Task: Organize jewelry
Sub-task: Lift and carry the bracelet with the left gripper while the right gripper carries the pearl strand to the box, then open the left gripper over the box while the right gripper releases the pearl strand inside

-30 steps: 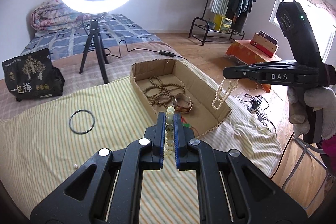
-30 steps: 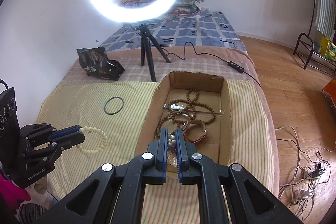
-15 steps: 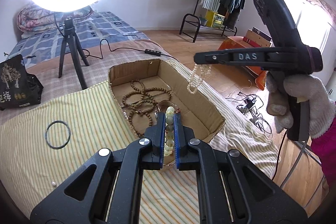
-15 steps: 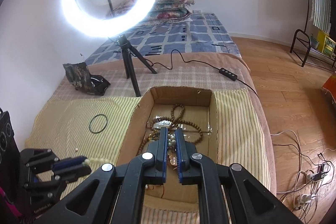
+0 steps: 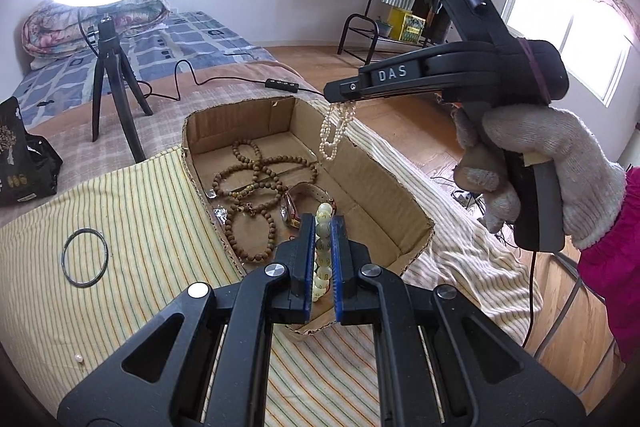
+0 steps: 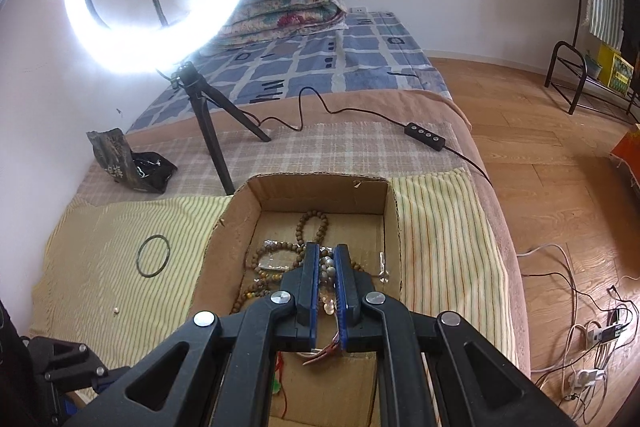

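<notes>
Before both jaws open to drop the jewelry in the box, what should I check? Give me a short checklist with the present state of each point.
1. Right gripper holds the pearl strand firmly: ok, jaws shut on it, strand hanging free.
2. Pearl strand is over the box: ok, it hangs above the far end.
3. Left gripper holds the pale bracelet: ok, clamped between the jaws.
4. Pale bracelet is fully over the box: cannot tell, the jaws sit near the near wall.
5. Landing spot free of other pieces: not ok, brown beads and a watch lie below.
6. All loose items collected: not ok, a black ring lies on the striped cloth.
</notes>
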